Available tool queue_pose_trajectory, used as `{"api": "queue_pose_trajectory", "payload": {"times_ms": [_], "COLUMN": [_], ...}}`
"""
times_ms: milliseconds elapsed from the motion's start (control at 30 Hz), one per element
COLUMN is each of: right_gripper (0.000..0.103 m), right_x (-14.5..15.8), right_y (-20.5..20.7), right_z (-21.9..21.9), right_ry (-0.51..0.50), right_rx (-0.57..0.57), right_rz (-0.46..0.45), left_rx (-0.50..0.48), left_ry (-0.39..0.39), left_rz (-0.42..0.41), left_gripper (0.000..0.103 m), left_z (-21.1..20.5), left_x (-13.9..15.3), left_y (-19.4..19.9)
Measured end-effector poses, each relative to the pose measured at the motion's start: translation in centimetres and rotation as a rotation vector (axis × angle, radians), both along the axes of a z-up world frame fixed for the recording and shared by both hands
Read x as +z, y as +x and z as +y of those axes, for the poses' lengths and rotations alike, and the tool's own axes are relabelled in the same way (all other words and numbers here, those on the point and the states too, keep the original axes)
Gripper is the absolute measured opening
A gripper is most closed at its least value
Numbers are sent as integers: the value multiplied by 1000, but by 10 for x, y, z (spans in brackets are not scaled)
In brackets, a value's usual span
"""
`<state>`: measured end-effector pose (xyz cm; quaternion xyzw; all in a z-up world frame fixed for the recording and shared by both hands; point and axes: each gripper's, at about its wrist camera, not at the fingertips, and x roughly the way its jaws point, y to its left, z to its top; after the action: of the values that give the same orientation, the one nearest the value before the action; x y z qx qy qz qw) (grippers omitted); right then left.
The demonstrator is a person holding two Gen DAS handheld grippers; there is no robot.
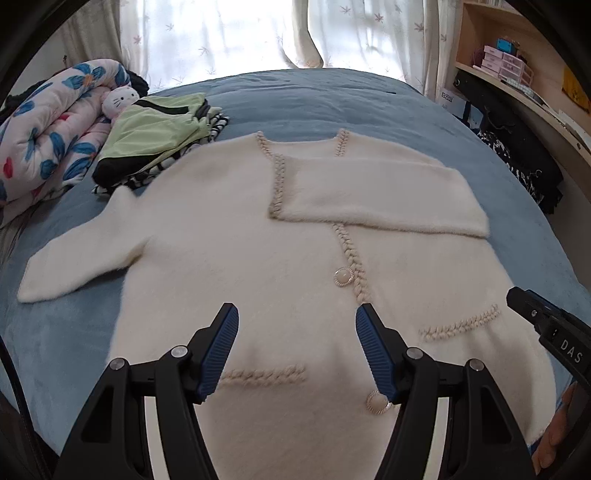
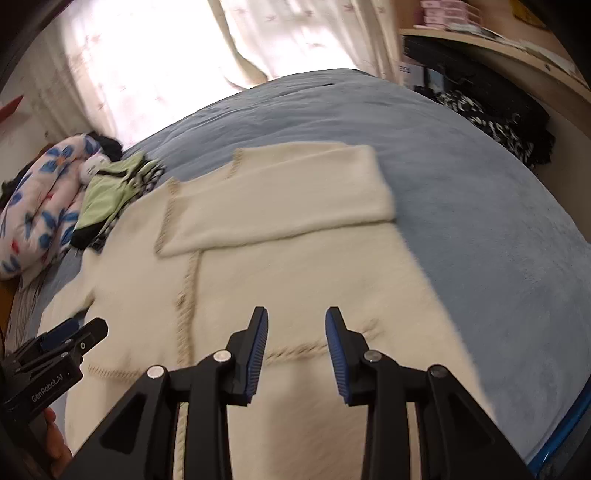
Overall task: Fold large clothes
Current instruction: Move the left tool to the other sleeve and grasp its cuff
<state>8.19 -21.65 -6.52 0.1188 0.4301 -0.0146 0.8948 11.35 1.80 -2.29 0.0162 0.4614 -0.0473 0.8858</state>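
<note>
Blue bedspread (image 1: 332,99) (sunlit curtains (image 1: 229,33) behind) carries a cream cardigan (image 1: 229,236).

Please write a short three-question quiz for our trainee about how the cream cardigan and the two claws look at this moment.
1. True or false: both sleeves of the cream cardigan are folded across its front.
2. Multiple choice: what lies between the pads of the left claw? A) a sleeve cuff B) nothing C) the green garment
3. Short answer: which sleeve lies spread out on the blue bedcover?

Key
1. False: only the folded sleeve lies across the chest.
2. B: both the left claw and the right claw are open and empty above the cardigan.
3. The spread sleeve, on the side of the folded clothes pile.
</note>
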Motion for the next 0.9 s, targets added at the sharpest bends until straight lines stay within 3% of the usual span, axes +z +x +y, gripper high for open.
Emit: {"api": "queue_pose_trajectory", "payload": {"times_ms": [467,900], "right_gripper": [33,33], "right_x": [28,8], "right_y": [-14,22], "right_z": [129,261], "right_ry": [-94,-125], "right_rx": [193,334], "right_rz": [-53,-43], "left_rx": [200,423], "left_ry": [-47,-112], "left_rz": [-47,0], "left_gripper": [65,66], "left_z": [145,318], "left_x": [20,-25], "left_y": [-45,-38]}}
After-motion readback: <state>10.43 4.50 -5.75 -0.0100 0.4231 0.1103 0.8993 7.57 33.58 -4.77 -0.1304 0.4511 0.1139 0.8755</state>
